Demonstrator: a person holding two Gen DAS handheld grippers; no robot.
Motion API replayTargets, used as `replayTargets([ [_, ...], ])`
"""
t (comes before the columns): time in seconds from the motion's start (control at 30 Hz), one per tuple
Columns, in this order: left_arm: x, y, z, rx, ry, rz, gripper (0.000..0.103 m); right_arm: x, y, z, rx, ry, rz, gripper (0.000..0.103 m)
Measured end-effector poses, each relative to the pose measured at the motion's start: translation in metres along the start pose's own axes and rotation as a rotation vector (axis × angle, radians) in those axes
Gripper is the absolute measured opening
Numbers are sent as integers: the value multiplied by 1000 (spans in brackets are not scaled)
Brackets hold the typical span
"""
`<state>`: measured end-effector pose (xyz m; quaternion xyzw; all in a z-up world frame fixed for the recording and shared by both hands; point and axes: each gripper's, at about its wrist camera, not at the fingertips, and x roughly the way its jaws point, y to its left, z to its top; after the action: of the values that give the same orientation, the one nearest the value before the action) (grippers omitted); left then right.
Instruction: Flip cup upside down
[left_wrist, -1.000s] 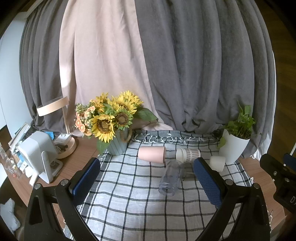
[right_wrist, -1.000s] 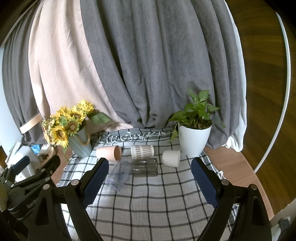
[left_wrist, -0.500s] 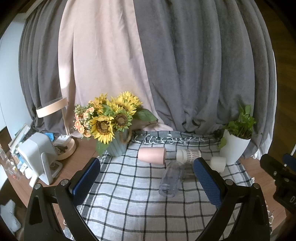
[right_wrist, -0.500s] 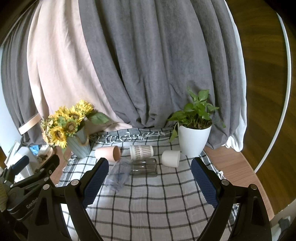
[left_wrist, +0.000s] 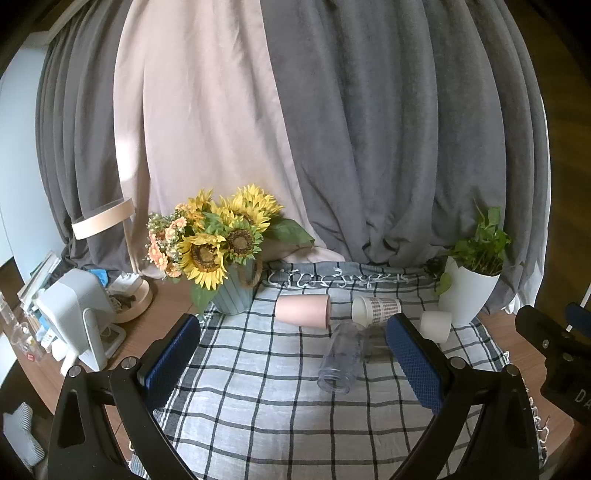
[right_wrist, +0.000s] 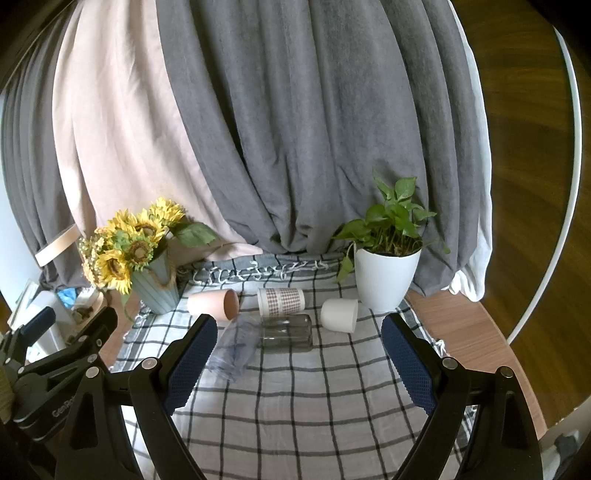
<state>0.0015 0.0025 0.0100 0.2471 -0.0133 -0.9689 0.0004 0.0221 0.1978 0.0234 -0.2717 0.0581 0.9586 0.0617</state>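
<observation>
Cups lie on their sides on the checked cloth (right_wrist: 295, 398), well ahead of both tongs: pink cup (left_wrist: 303, 310), patterned paper cup (right_wrist: 281, 301), white cup (right_wrist: 340, 315), clear plastic cup (left_wrist: 341, 362), glass jar (right_wrist: 286, 330). Left gripper (left_wrist: 293, 360) and right gripper (right_wrist: 299, 356) gape wide, empty.

pink cup (left_wrist: 302, 310), checked tablecloth (left_wrist: 273, 398), blue vase (left_wrist: 233, 291)

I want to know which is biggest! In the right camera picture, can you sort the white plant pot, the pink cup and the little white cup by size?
1. White plant pot, clearly largest.
2. Pink cup.
3. Little white cup, though these two cups look close in size.
</observation>
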Motion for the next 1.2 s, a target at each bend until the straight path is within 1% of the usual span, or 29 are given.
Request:
replayTargets([
  [0.17, 1, -2, -1, 5, 1, 1, 103, 0, 1, -1, 0, 2, -2, 91],
  [0.27, 8, -5, 0, 15, 20, -4, 103, 3, 1, -3, 1, 8, -4, 91],
  [0.43, 35, -14, 3, 54, 96, -43, 103, 23, -3, -4, 37, 47, -13, 91],
  [0.57, 64, -28, 5, 112, 152, -76, 103, 48, -7, -5, 71, 96, -27, 91],
  [0.7, 97, -48, 13, 205, 201, -124, 103, 76, -12, -4, 111, 142, -36, 91],
  [0.83, 137, -68, 26, 307, 255, -171, 102, 109, -26, -3, 215, 195, -52, 91],
  [1.0, 196, -100, 38, 437, 356, -248, 102, 144, -42, 3, 338, 233, -94, 91],
  [1.2, 256, -139, 41, 576, 477, -326, 101, 192, -61, 7, 457, 312, -148, 91],
])
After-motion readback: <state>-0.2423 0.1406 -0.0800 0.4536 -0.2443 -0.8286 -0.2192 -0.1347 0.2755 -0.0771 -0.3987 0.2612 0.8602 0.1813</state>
